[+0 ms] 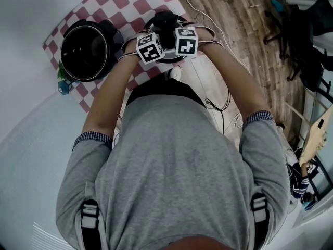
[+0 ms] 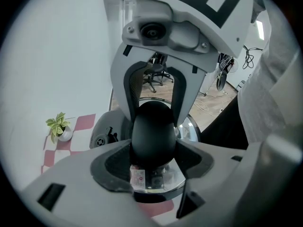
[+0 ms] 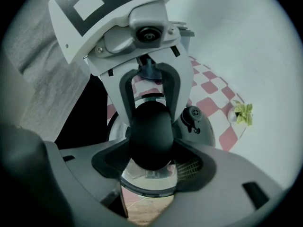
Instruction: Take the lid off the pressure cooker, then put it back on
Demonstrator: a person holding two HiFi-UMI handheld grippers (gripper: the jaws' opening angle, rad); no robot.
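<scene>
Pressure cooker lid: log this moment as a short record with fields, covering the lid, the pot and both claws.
lid: off the pot, held by its black knob, right of the pot in the head view
pot: open, on the checked cloth
left claw: shut on the knob
right claw: shut on the same knob, from the opposite side
task stage: lid removed, not yet put back

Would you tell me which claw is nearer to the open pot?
Left. The left claw grips the lid knob on the side facing the pot; the right claw grips it from the far side.
</scene>
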